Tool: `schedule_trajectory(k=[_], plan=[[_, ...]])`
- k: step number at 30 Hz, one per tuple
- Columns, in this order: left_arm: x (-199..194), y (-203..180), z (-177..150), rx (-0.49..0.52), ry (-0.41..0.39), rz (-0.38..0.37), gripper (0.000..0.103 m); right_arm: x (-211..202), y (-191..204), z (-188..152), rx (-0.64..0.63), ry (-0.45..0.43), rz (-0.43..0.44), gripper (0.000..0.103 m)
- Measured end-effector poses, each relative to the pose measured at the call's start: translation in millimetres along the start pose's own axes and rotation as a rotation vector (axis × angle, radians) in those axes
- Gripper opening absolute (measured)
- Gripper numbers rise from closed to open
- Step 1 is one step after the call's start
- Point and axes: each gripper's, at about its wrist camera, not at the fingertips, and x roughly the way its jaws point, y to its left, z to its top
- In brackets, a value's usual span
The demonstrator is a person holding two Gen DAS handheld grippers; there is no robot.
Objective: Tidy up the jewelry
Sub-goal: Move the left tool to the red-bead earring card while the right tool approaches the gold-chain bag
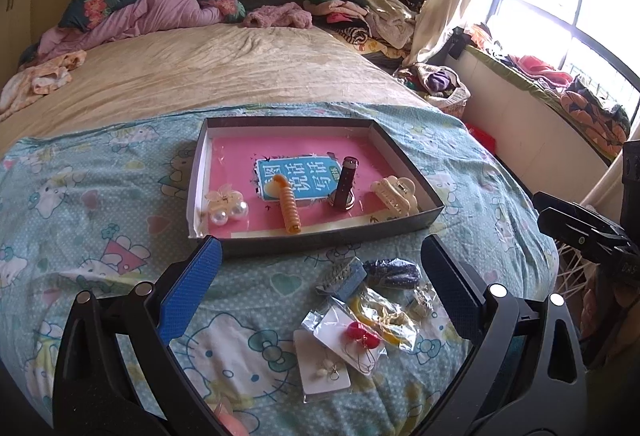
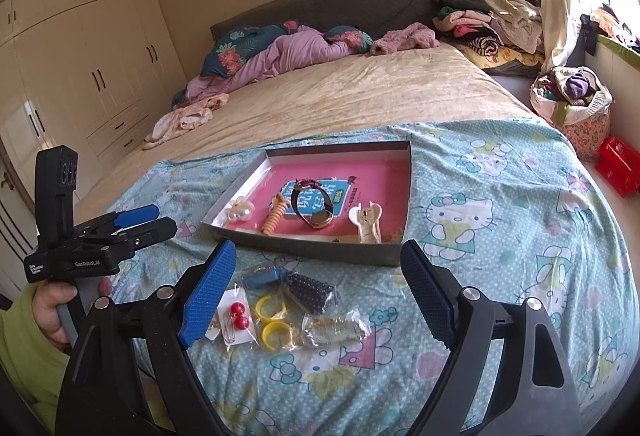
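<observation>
A shallow grey box with a pink floor lies on the Hello Kitty sheet. In it are pearl earrings, an orange spiral clip, a watch and a cream claw clip. In front of it lie packets: red bead earrings, yellow hoops, a dark dotted pouch, a blue item. My left gripper is open above the packets. My right gripper is open above them too.
The bed beyond carries a beige cover, purple bedding and a clothes pile. A basket of clothes and a red box stand on the floor at right. Wardrobes line the left wall.
</observation>
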Motion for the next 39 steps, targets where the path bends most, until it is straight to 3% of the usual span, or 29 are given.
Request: schedule_trajectory(k=[17, 28, 33, 39], plan=[[23.8, -9.2, -39.5, -0.034, 0.112, 0.028, 0.093, 43.3, -4.8, -37.1, -0.082, 0.207, 0.04, 0.083], [45.6, -11.5, -62.7, -0.003, 0.2, 0.008, 0.093, 78.9, -6.0, -55.4, -0.086, 0.316, 0.002, 0.083], [53.9, -10.1, -66.0, -0.021, 0.236, -0.025, 0.073, 94.7, -3.6, -63.2, -0.091, 0.364, -0.003, 0.083], [65.6, -17.5, -68.3, -0.013, 0.28, -0.05, 0.062, 115.4, -4.0, -67.9, -0.096, 0.421, -0.037, 0.083]])
